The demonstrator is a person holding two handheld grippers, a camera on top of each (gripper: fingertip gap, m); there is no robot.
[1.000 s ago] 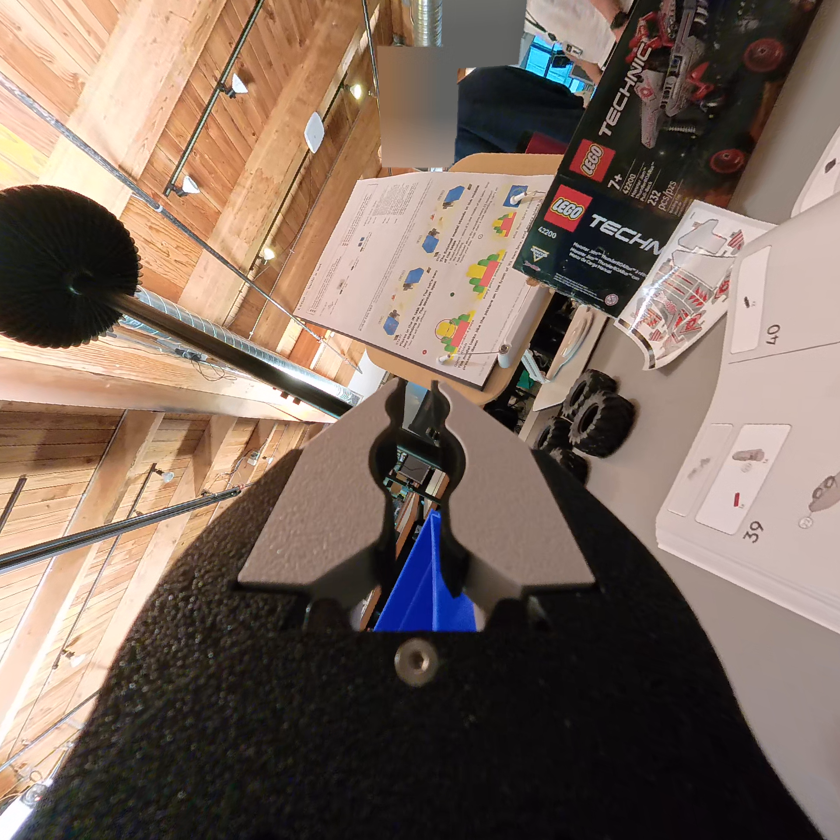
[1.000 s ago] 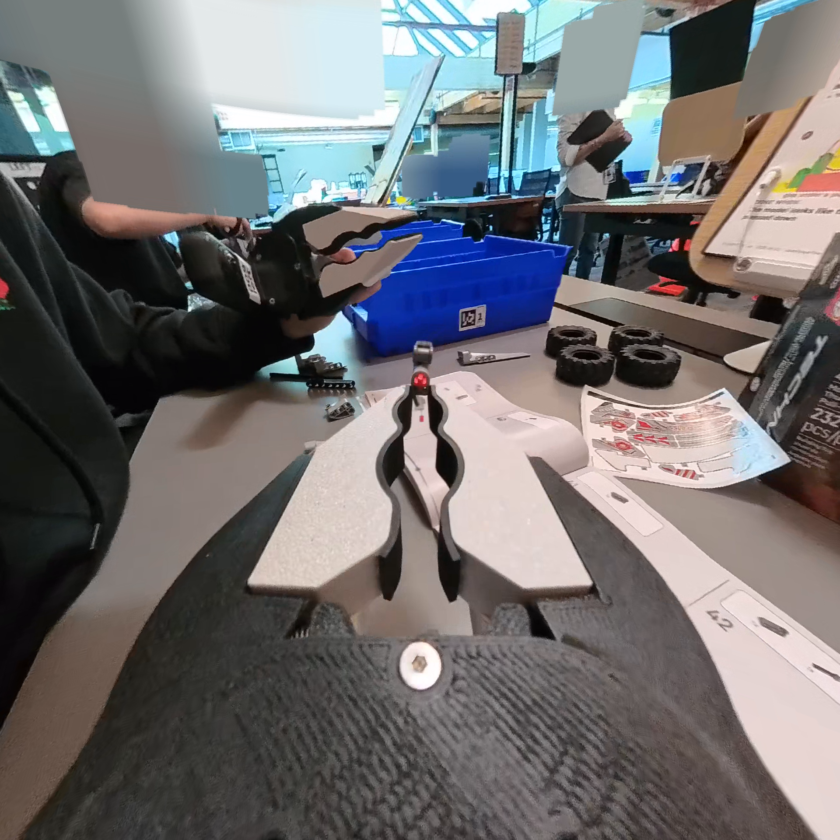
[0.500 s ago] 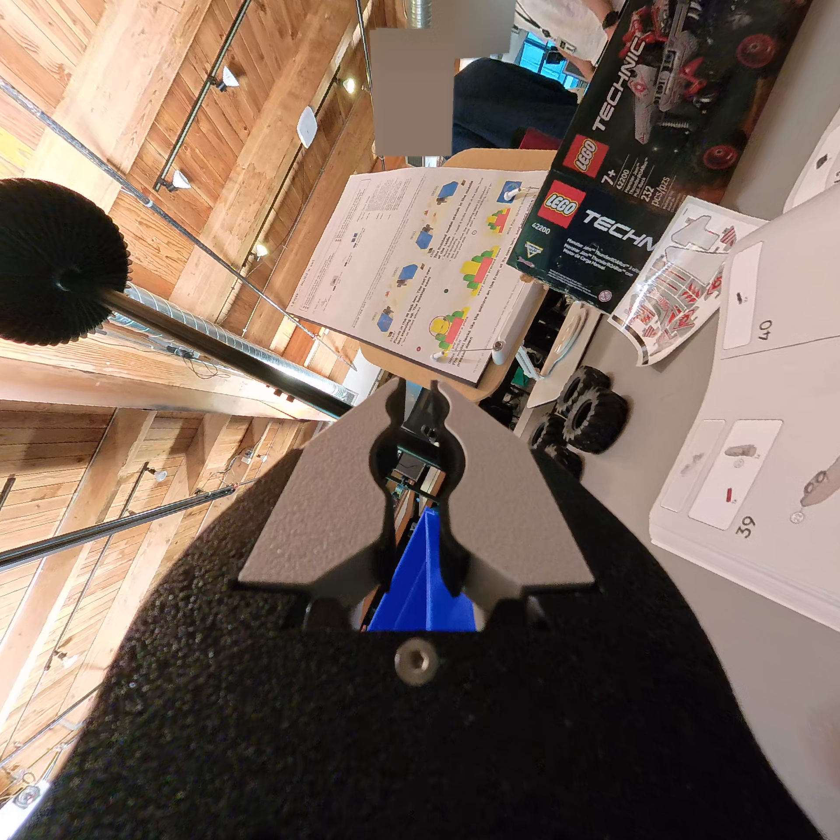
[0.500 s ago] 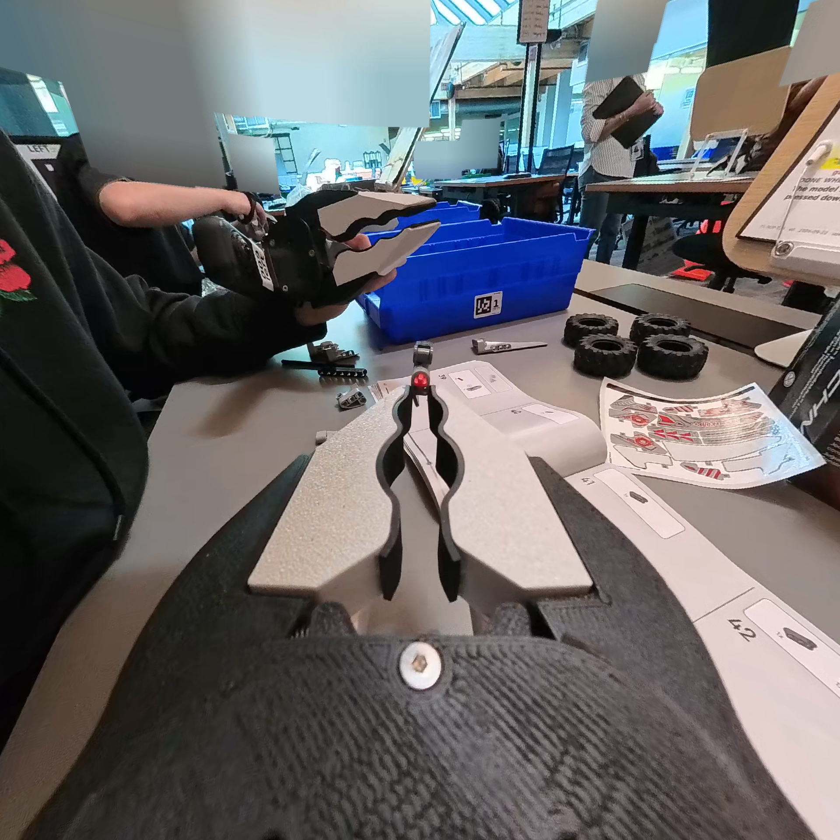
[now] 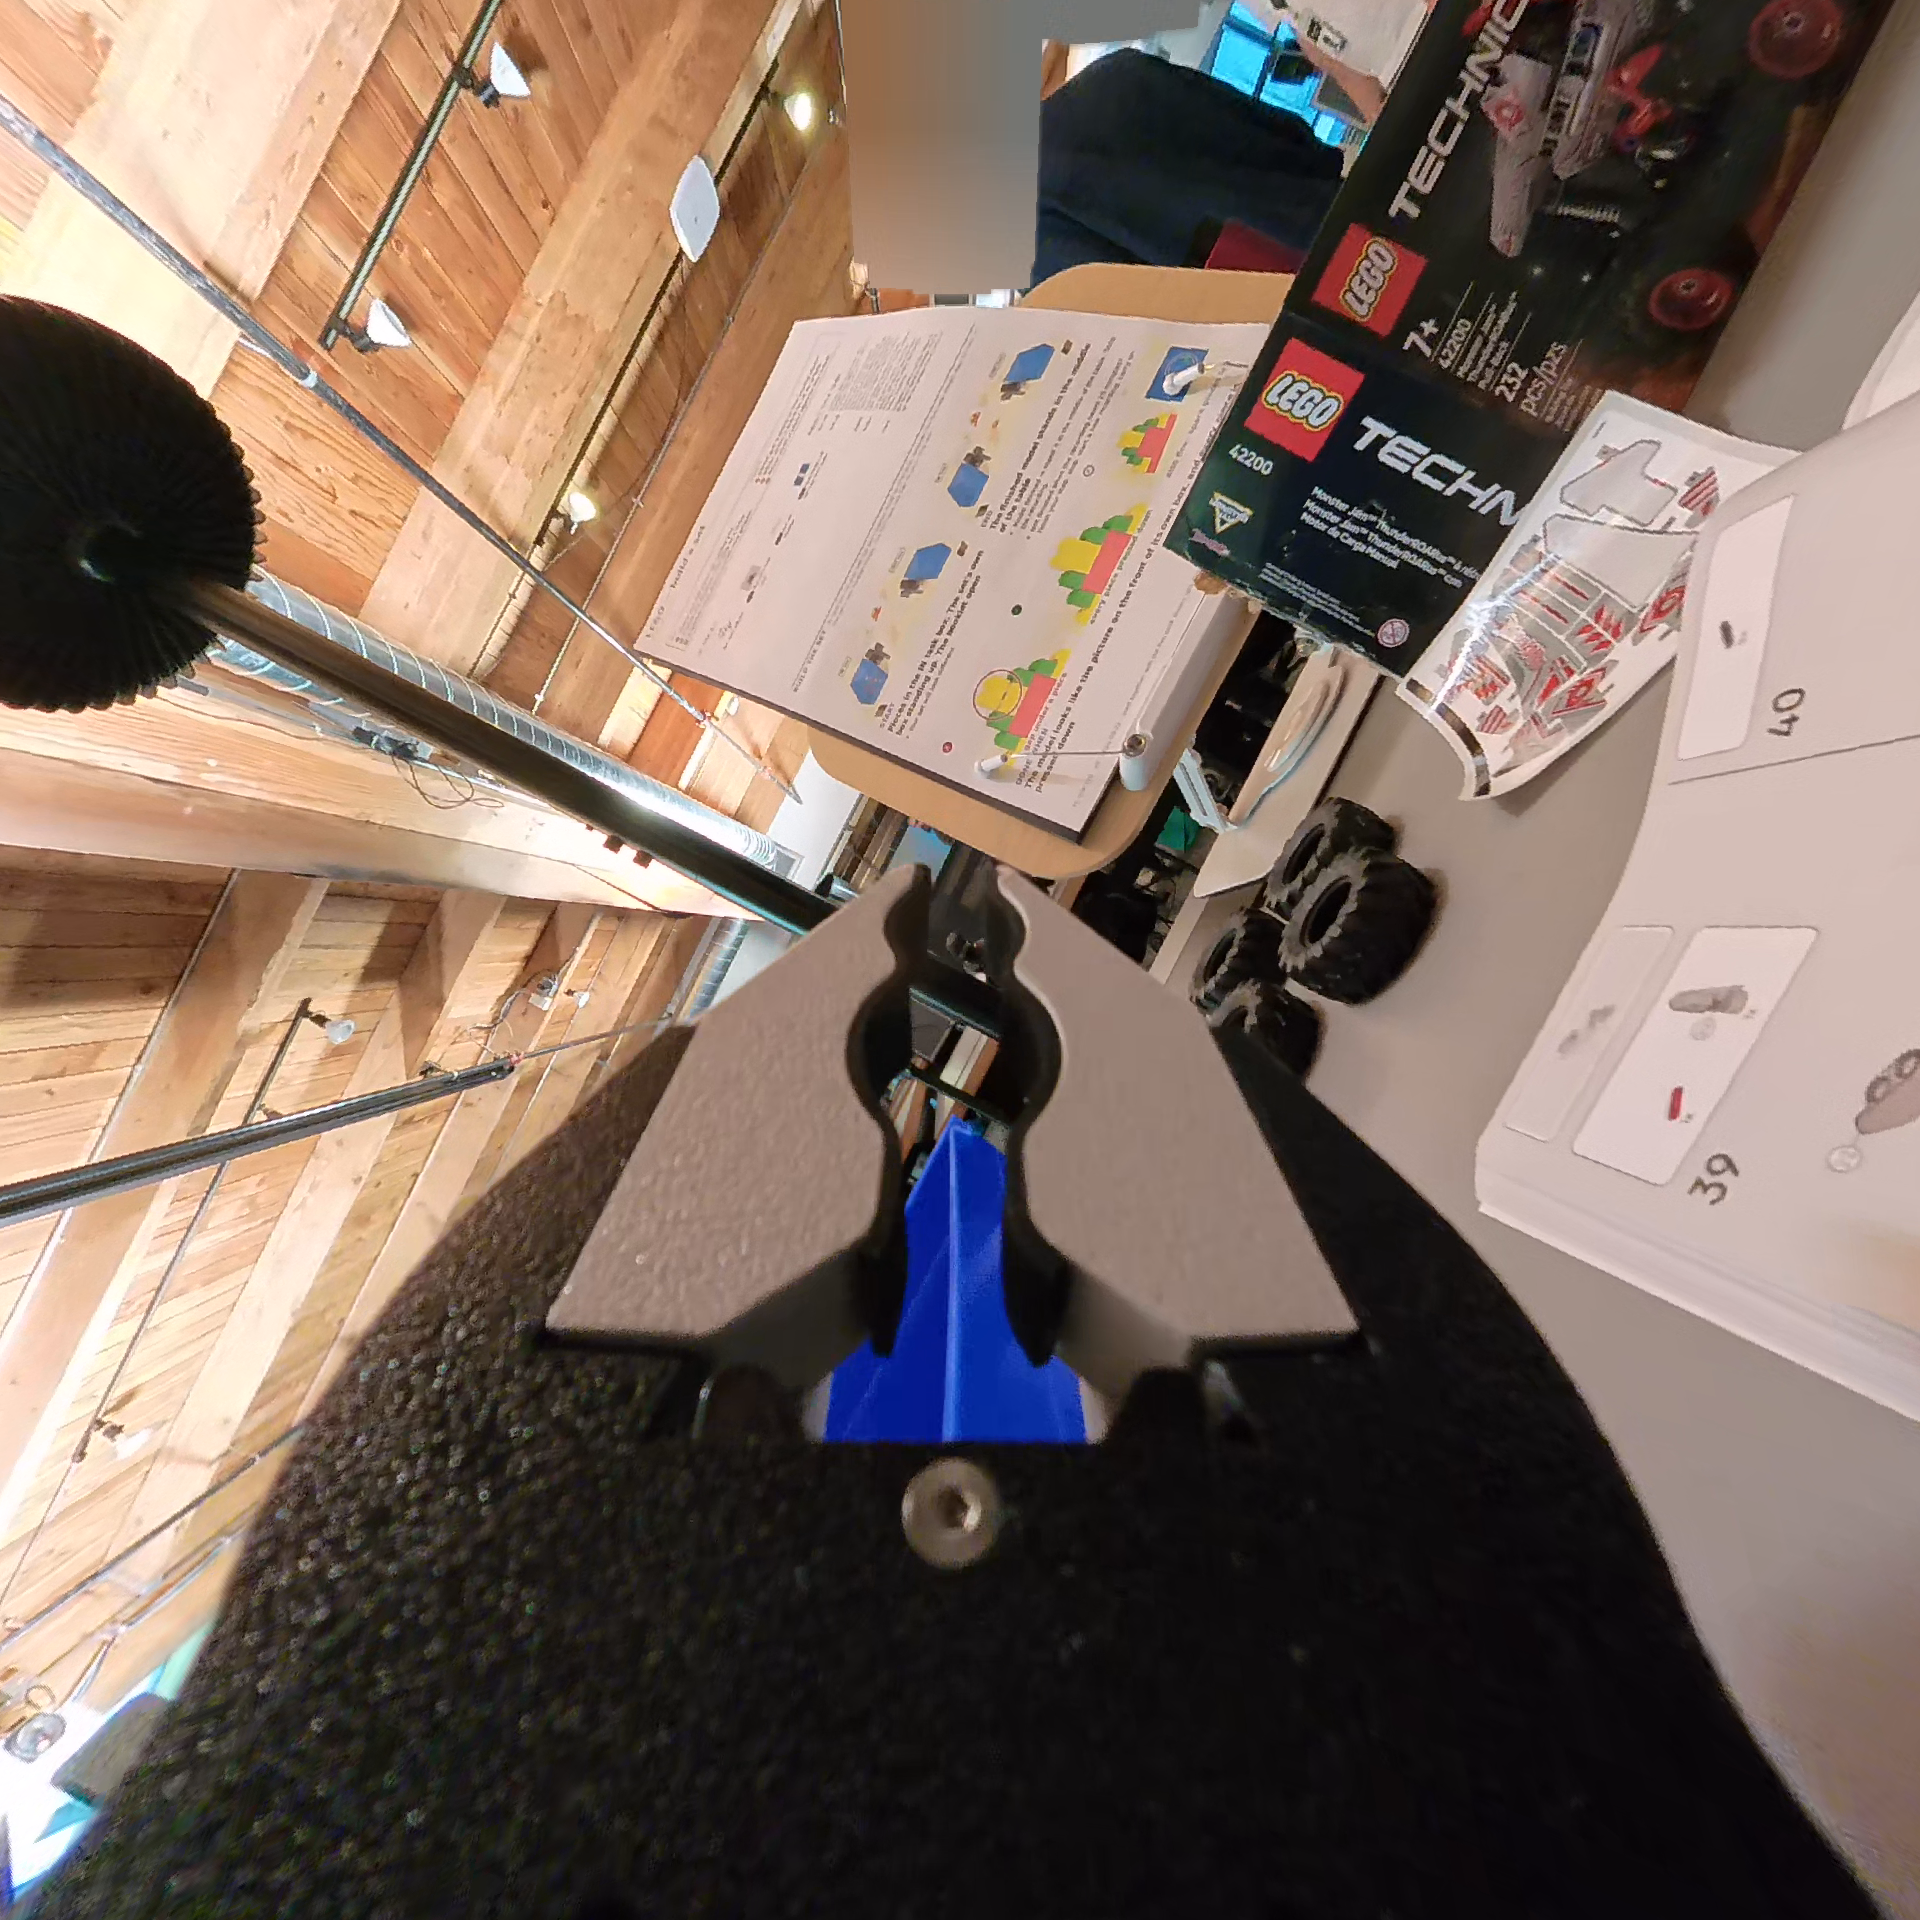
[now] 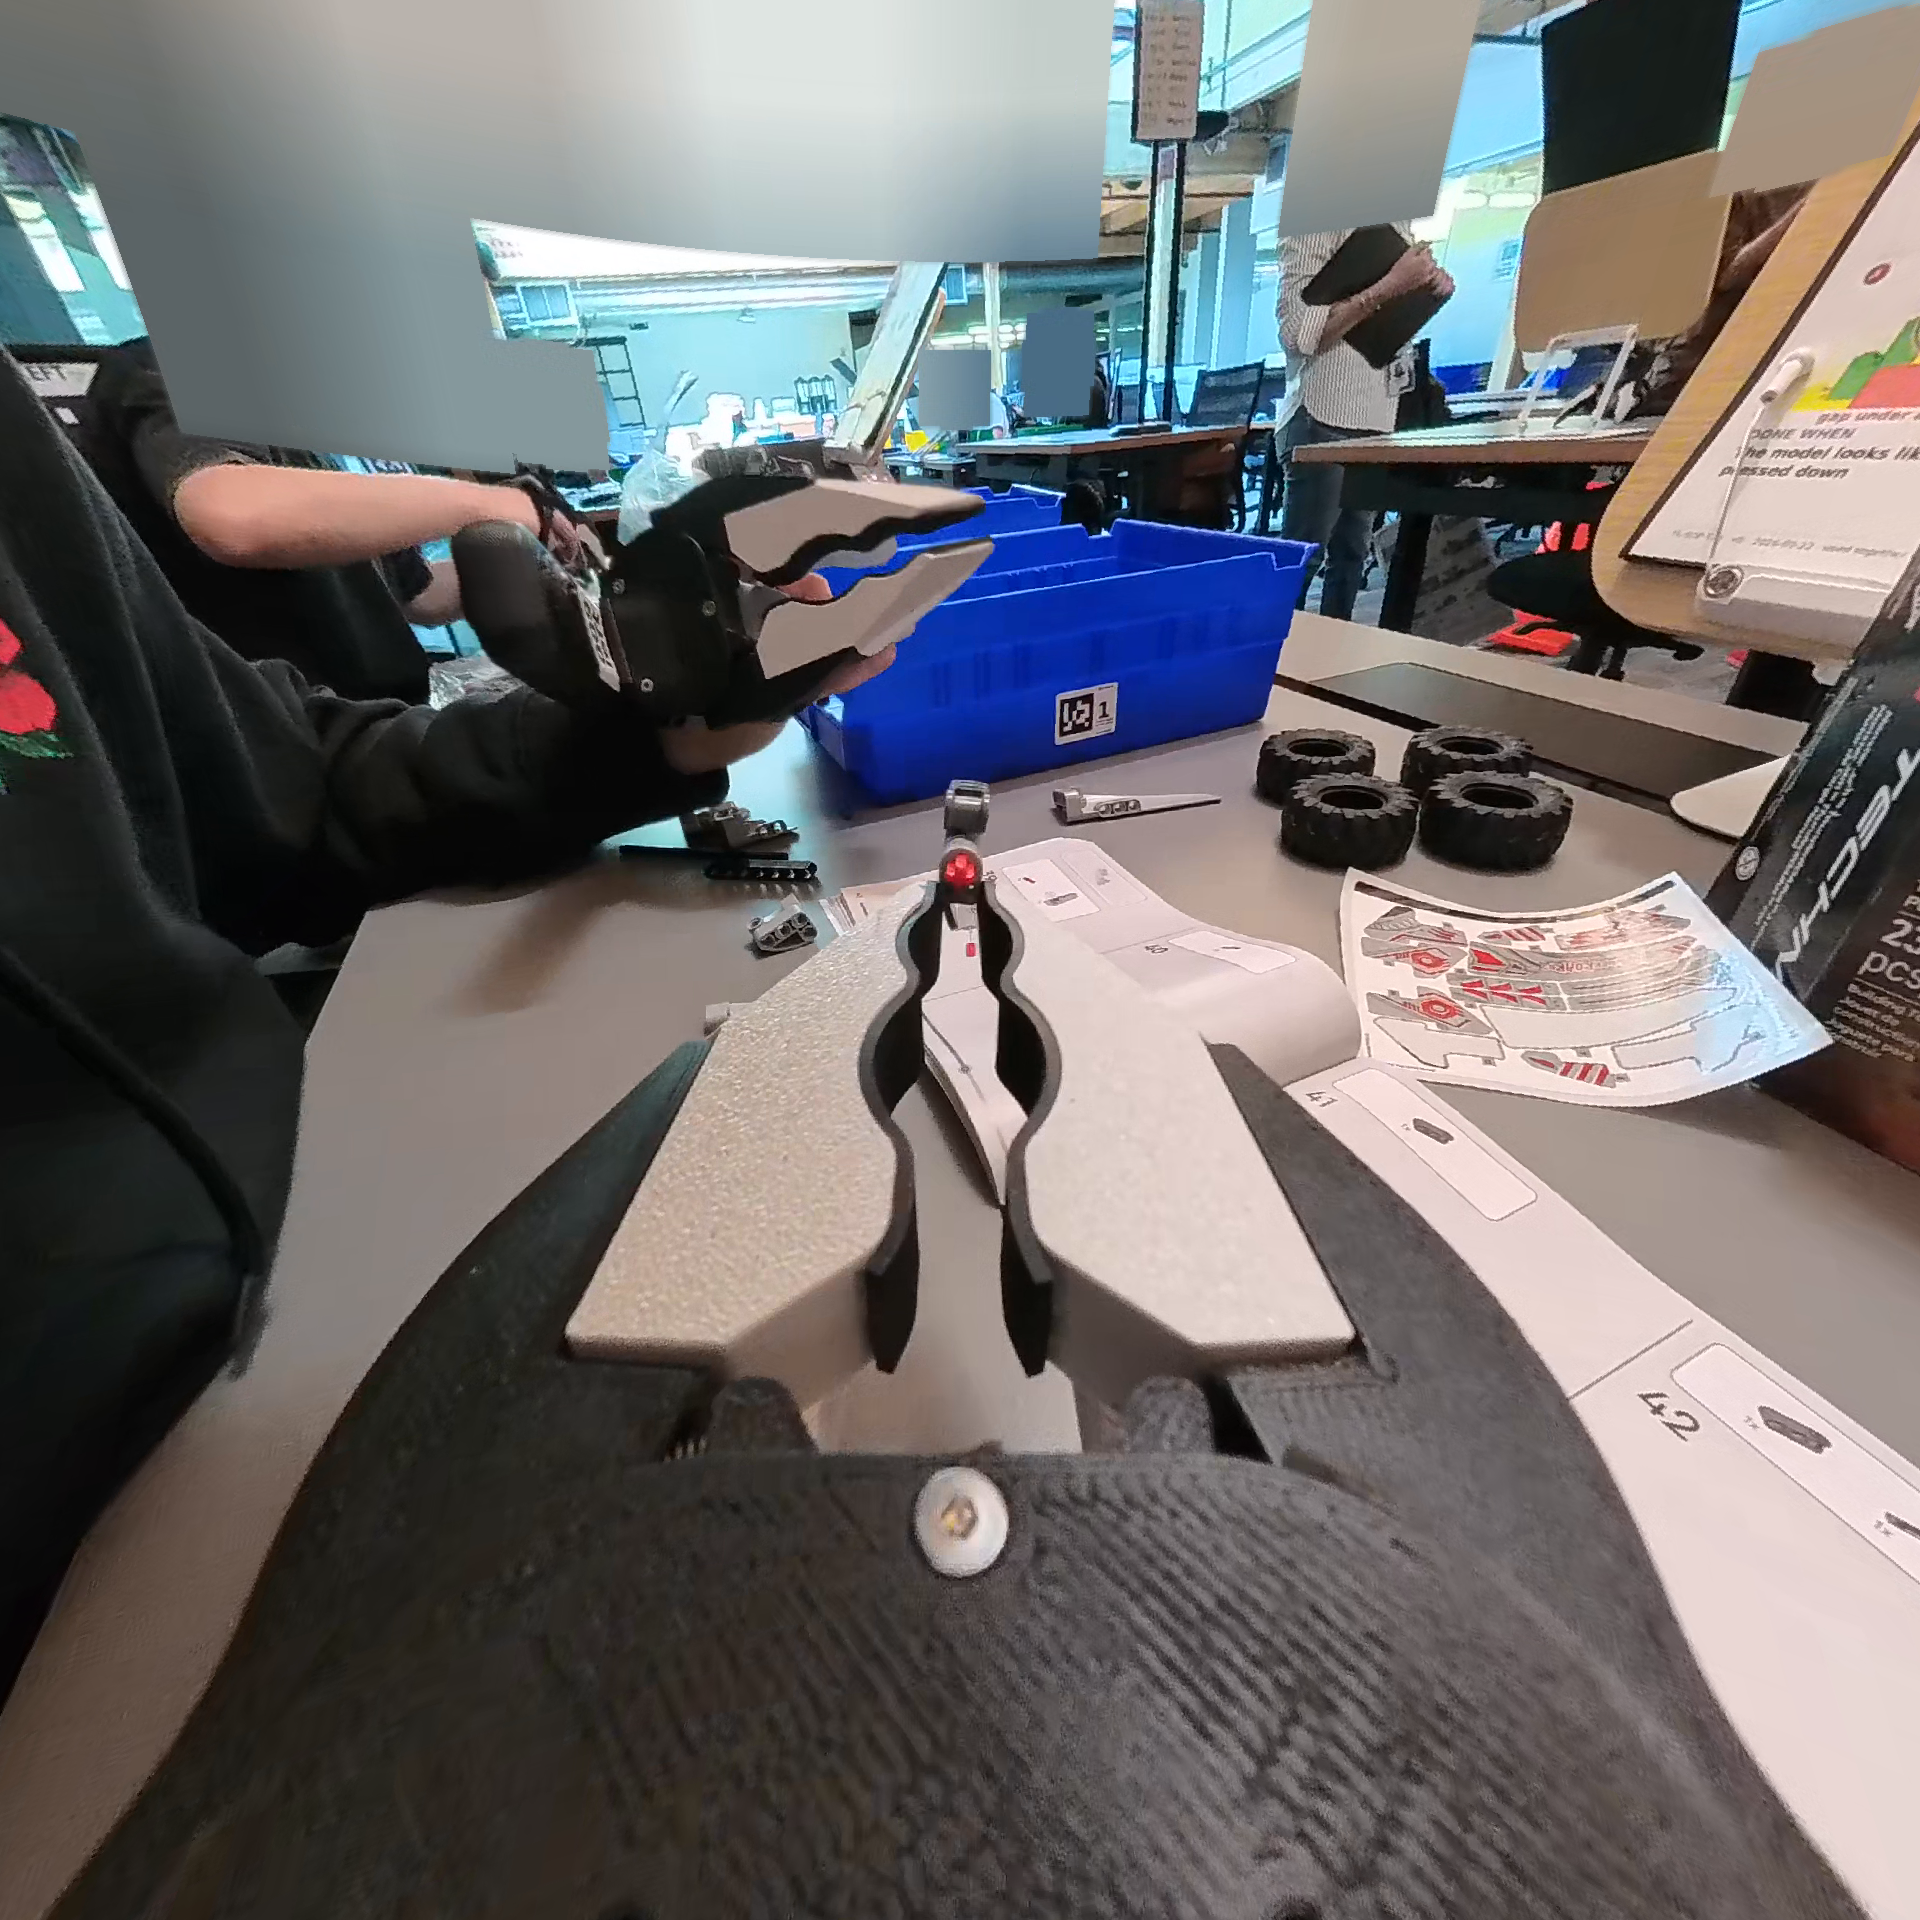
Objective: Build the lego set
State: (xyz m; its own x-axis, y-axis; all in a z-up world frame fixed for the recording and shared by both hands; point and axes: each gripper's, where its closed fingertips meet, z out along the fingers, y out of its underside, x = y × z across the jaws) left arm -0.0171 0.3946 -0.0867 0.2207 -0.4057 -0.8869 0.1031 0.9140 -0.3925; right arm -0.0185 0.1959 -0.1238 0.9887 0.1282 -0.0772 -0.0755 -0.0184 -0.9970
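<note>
My right gripper (image 6: pixel 956 896) is shut on a small red pin with a grey connector (image 6: pixel 962 831) and holds it above the open instruction booklet (image 6: pixel 1195 956). My left gripper (image 5: pixel 963 899) is held up in the air, rolled on its side, with only a narrow gap between its jaws and nothing visible in them. It also shows in the right wrist view (image 6: pixel 985 527), in front of the blue bin (image 6: pixel 1091 644). Loose grey and black Lego pieces (image 6: pixel 748 847) lie on the grey table (image 6: pixel 499 1018) under it. Several black tyres (image 6: pixel 1413 800) sit at the right.
A sticker sheet (image 6: pixel 1558 977) and the dark set box (image 5: pixel 1455 364) are at the right. A wooden stand with a printed sheet (image 5: pixel 935 551) rises behind the tyres (image 5: pixel 1340 914). A long grey piece (image 6: pixel 1132 803) lies by the bin. A black sleeve (image 6: pixel 312 790) fills the left.
Both views have shifted a little. In the right wrist view the left gripper sits slightly farther right than a second ago. Both grips are unchanged.
</note>
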